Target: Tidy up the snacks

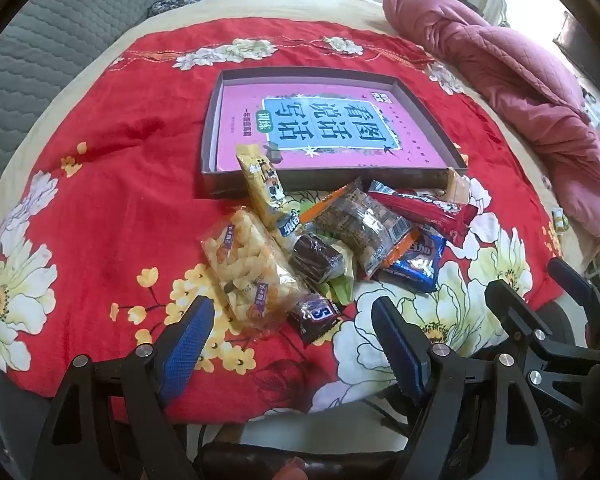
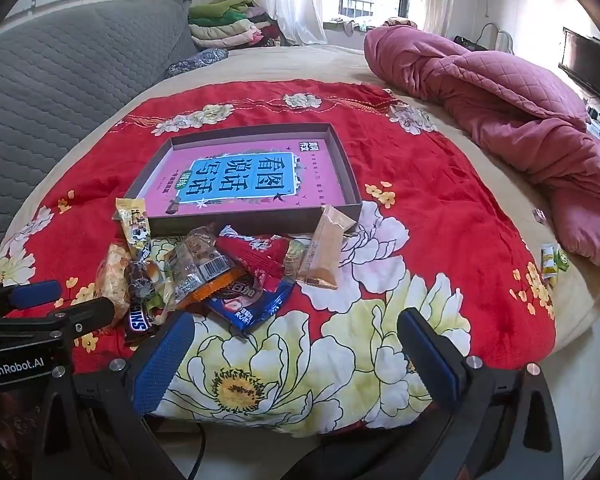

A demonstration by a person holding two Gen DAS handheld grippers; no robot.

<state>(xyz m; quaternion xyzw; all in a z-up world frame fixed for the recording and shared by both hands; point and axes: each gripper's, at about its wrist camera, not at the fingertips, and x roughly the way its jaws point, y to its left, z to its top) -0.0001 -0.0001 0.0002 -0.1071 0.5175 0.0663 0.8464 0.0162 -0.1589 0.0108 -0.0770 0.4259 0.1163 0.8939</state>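
Observation:
A pile of snack packets lies on a red floral blanket (image 1: 112,168) in front of a shallow box (image 1: 436,178) with a pink book inside. The pile holds a clear puffed-snack bag (image 1: 248,268), a Snickers bar (image 1: 316,314), a blue Oreo packet (image 1: 418,264), a red packet (image 1: 424,208) and a yellow packet (image 1: 262,184). My left gripper (image 1: 292,336) is open and empty, just short of the Snickers bar. My right gripper (image 2: 296,348) is open and empty, near the Oreo packet (image 2: 252,300). A tan packet (image 2: 326,248) leans on the box (image 2: 236,222).
A pink quilt (image 2: 500,96) is bunched at the right of the bed. Two small yellow-green packets (image 2: 552,262) lie off the blanket at the right. A grey padded headboard (image 2: 60,92) stands at the left. Folded clothes (image 2: 228,24) are stacked at the back.

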